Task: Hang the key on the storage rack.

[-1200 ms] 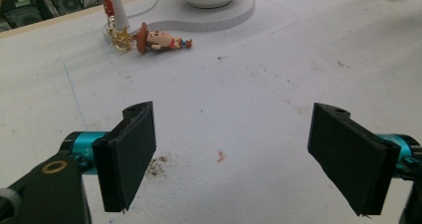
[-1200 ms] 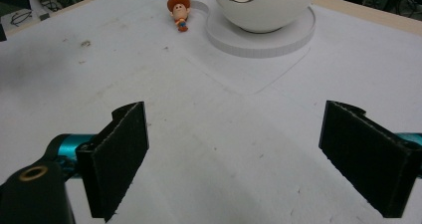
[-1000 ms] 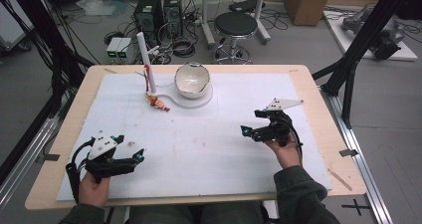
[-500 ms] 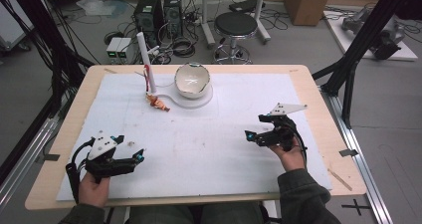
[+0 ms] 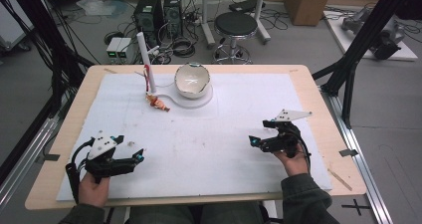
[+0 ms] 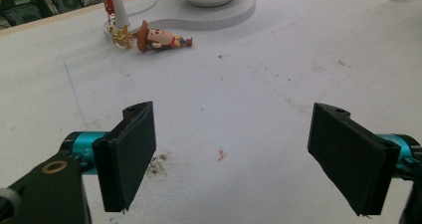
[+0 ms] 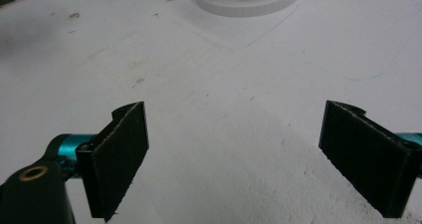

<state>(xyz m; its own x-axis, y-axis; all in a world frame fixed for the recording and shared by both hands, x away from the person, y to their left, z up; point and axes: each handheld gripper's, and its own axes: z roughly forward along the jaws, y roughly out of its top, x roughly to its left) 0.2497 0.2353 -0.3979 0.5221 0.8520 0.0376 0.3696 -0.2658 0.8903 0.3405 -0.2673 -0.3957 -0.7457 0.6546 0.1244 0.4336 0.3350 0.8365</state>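
Note:
A small cowboy figure keychain (image 5: 158,103) (image 6: 159,37) lies on the white mat beside a white post (image 5: 146,59) with a red strap. Right of it, a white bowl (image 5: 192,78) sits on a round white base (image 5: 205,101) (image 6: 234,12) (image 7: 249,2). My left gripper (image 5: 140,156) (image 6: 244,159) rests low at the mat's near left, open, nothing between its jaws, pointing right. My right gripper (image 5: 252,142) (image 7: 239,159) is at the near right, open and empty, pointing left. Both are well short of the figure and bowl.
The white mat (image 5: 224,154) covers most of the wooden table (image 5: 318,99). Black frame struts (image 5: 348,69) stand at the table's right and left sides. A stool (image 5: 241,27) and computer boxes (image 5: 159,10) are on the floor beyond the far edge.
My right gripper has drifted slightly toward the near edge and to the right, still open. The left gripper has not moved.

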